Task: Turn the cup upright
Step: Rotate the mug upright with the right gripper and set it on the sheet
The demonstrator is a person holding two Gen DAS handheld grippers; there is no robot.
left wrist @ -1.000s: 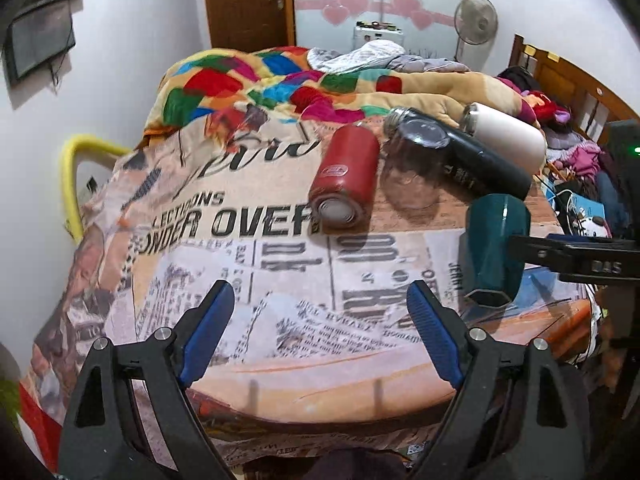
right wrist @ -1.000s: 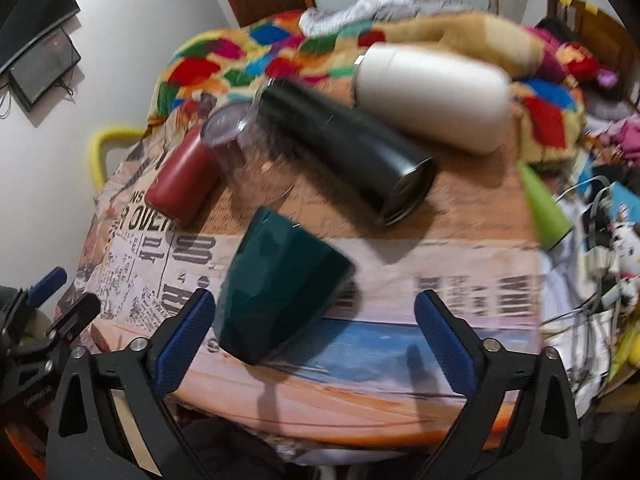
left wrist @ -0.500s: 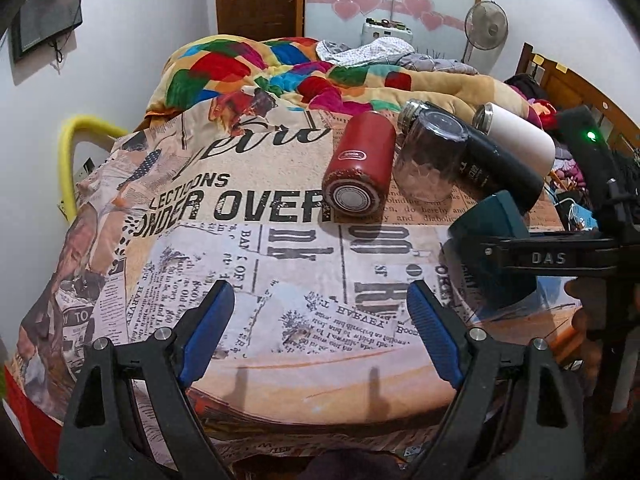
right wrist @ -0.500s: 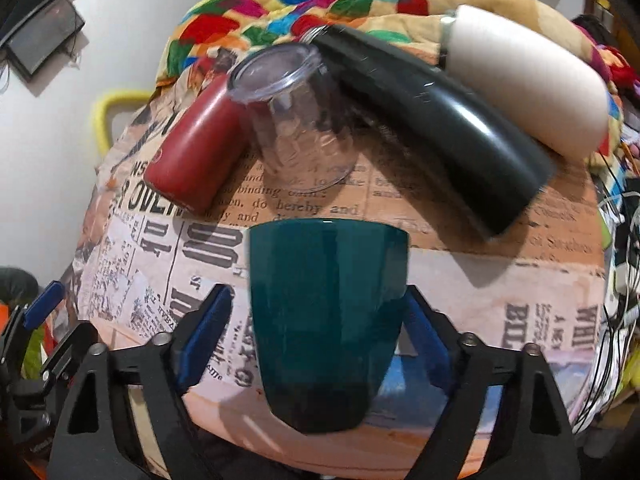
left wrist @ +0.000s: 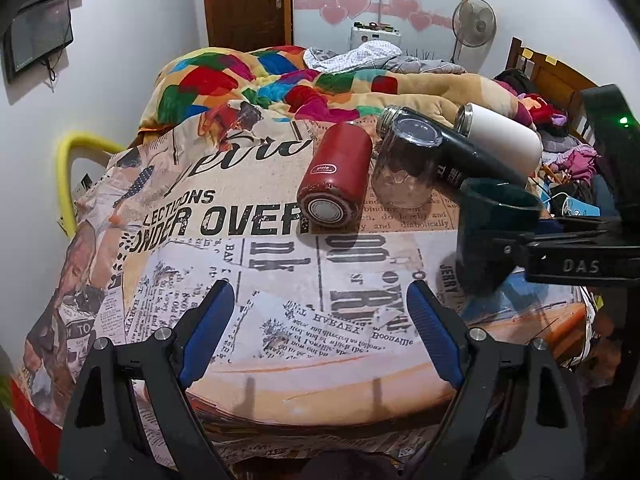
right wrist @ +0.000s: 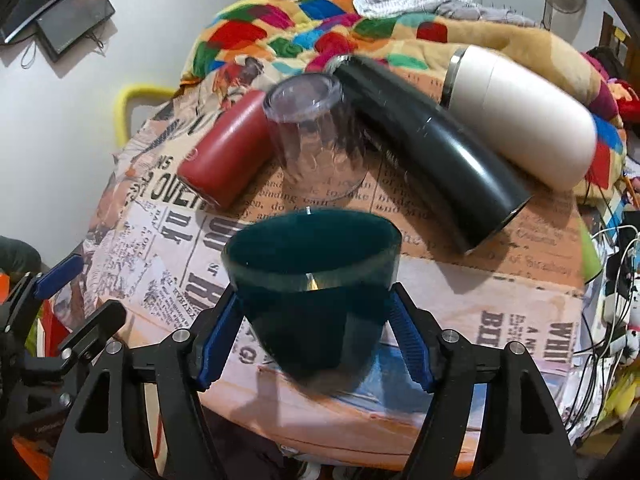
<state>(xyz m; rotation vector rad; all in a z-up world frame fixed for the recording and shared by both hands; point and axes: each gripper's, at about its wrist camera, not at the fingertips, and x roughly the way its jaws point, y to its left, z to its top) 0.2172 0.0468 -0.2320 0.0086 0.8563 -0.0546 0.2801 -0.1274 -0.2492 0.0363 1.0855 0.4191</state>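
Observation:
A dark teal cup (right wrist: pixel 316 304) sits between my right gripper's (right wrist: pixel 316 340) blue pads, which are shut on its sides. The cup's mouth faces up and it is held tilted a little above the newspaper-print cloth (right wrist: pixel 500 320). In the left wrist view the same cup (left wrist: pixel 486 236) shows at the right, held by the right gripper (left wrist: pixel 560 256). My left gripper (left wrist: pixel 320 336) is open and empty over the cloth's near edge (left wrist: pixel 312 380).
A red flask (left wrist: pixel 336 176), an upside-down clear glass (left wrist: pixel 408 168), a black flask (left wrist: pixel 464 160) and a white flask (left wrist: pixel 504 140) lie behind the cup. A rumpled colourful quilt (left wrist: pixel 280 84) is farther back. Cables and clutter (right wrist: pixel 616 288) lie to the right.
The right gripper closed on the teal cup, lifted it and turned it from mouth-down to mouth-up. The left gripper stayed open and barely moved.

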